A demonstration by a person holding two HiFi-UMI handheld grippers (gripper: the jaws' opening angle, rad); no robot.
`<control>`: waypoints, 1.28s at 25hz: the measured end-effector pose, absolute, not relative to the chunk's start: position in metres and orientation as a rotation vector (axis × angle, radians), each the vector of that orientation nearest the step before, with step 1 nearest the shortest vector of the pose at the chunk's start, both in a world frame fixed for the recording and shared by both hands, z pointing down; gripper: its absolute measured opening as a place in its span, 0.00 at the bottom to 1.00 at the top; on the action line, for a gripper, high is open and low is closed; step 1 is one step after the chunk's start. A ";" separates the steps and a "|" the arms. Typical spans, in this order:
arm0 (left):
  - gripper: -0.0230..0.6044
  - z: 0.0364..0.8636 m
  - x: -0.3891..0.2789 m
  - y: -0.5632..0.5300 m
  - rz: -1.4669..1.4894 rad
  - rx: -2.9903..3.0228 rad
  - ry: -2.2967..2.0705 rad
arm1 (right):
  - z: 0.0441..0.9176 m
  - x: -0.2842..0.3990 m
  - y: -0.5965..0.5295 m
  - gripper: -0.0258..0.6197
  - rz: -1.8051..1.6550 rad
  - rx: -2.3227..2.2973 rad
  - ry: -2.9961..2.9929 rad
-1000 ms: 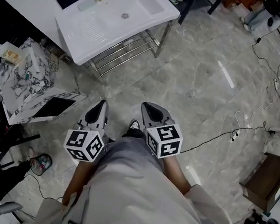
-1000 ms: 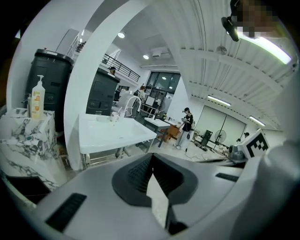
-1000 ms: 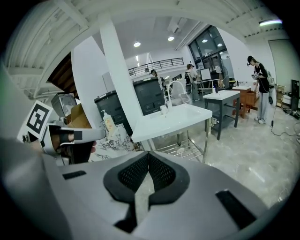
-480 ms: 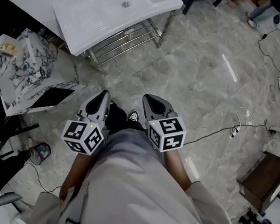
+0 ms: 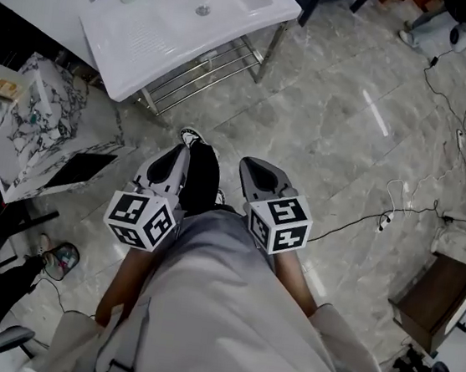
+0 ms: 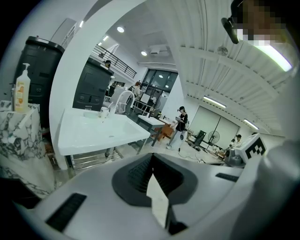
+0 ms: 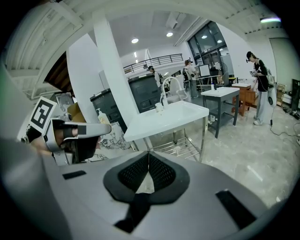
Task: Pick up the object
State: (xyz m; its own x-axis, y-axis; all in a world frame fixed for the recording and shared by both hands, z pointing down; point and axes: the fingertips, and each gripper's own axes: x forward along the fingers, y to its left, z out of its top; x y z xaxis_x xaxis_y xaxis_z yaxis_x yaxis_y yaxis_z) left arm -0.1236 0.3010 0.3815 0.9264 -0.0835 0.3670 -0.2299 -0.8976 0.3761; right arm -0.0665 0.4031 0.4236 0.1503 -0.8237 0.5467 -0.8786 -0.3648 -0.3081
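Well ahead of the left hand-held gripper [image 5: 182,151] and right hand-held gripper [image 5: 247,162], both closed, stands a sink [image 5: 162,42]

Bright, even indoor light falls from round ceiling lamps [image 6: 121,29] and long strip lights [image 6: 213,101]. The glossy grey marble floor [image 5: 322,150] carries a white glare streak [image 5: 375,112]. The white sink top [image 5: 177,22] is nearly washed out, and the left of the scene is dim. Both gripper views bulge at the edges, with black corners. The left gripper [image 6: 150,157] and right gripper [image 7: 148,153] look soft up close.
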 end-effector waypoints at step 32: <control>0.04 0.373 0.017 0.080 0.430 2.607 -0.323 | 0.419 0.060 0.167 0.06 1.023 2.043 -1.823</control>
State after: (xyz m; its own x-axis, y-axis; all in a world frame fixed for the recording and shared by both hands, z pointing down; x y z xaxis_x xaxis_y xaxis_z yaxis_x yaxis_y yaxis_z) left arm 0.0169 0.0798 0.3732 0.9231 -0.1495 0.3543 -0.2986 -0.8592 0.4155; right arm 0.0603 0.1669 0.4191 -0.0109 -0.7858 0.6183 -0.9371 -0.2076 -0.2804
